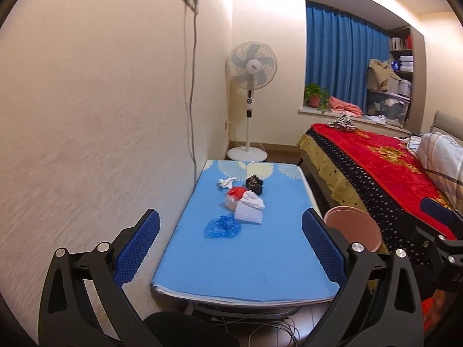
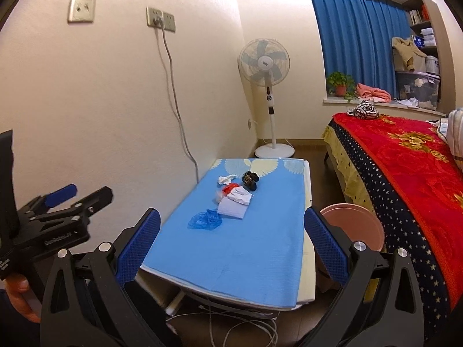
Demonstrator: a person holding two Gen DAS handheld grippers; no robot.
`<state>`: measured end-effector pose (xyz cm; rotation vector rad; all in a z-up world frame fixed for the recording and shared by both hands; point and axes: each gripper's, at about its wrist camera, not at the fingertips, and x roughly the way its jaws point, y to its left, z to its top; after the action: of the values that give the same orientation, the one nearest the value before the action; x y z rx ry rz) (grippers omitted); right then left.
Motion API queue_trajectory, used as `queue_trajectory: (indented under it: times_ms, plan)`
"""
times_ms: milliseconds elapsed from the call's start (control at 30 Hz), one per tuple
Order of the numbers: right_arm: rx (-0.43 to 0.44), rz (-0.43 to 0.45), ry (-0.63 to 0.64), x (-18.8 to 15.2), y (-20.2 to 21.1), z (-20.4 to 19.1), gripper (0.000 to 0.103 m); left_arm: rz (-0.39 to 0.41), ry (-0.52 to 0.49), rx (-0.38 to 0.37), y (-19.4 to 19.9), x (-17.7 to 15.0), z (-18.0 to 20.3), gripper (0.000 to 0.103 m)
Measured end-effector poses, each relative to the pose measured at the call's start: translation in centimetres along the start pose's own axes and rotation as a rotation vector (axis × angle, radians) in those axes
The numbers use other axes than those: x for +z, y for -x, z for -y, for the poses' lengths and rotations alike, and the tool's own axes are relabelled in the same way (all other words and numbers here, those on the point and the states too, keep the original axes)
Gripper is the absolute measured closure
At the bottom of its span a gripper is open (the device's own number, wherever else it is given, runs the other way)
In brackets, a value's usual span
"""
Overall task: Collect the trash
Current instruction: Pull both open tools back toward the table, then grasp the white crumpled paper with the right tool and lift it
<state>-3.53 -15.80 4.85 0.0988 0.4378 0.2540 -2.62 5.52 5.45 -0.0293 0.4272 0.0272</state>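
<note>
Trash lies in a cluster on the blue-covered table [image 1: 260,257] [image 2: 254,248]: a crumpled blue plastic bag [image 1: 222,226] [image 2: 206,219], a white folded paper packet [image 1: 249,210] [image 2: 233,206], a red and white wrapper [image 1: 233,195] [image 2: 228,189], a white tissue wad [image 1: 226,182] [image 2: 226,178] and a dark patterned wrapper [image 1: 254,184] [image 2: 250,180]. A pink bin [image 1: 353,227] [image 2: 353,224] stands by the table's right side. My left gripper [image 1: 230,248] and right gripper [image 2: 231,248] are both open and empty, well short of the trash. The left gripper also shows in the right wrist view [image 2: 72,199].
A wall runs along the table's left side with a hanging cable [image 1: 191,92]. A white standing fan [image 1: 251,86] is beyond the table. A bed with a red blanket [image 1: 390,167] lies on the right. Cables [image 2: 237,324] lie on the floor under the table.
</note>
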Motion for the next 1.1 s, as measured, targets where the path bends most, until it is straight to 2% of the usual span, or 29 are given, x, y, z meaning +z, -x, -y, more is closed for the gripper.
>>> queue_trajectory:
  times_ms: [100, 333, 500, 567, 833, 1100]
  plan:
    - [-0.02, -0.006, 0.021, 0.3, -2.9, 0.1, 0.005, -0.018, 0.012, 0.019, -2.7, 0.2, -0.9, 0.008]
    - [-0.046, -0.044, 0.048, 0.9, -14.1, 0.4, 0.007, -0.065, 0.026, 0.074, -11.0, 1.1, -3.0, 0.008]
    - [-0.027, -0.085, 0.013, 0.5, -23.0, 1.0, 0.03, -0.1, 0.032, 0.098, -17.1, 1.3, -4.2, 0.008]
    - [-0.033, -0.101, 0.021, 0.2, -26.4, 1.1, 0.034, -0.11, 0.041, 0.108, -19.3, 1.3, -4.5, 0.008]
    - [-0.046, -0.199, 0.055, -2.3, -38.9, 1.2, 0.036, -0.165, 0.044, 0.13, -26.5, 0.5, -5.2, 0.008]
    - [-0.052, -0.259, 0.09, -3.9, -45.8, 0.3, 0.036, -0.22, 0.038, 0.135, -30.4, -1.0, -5.7, 0.008]
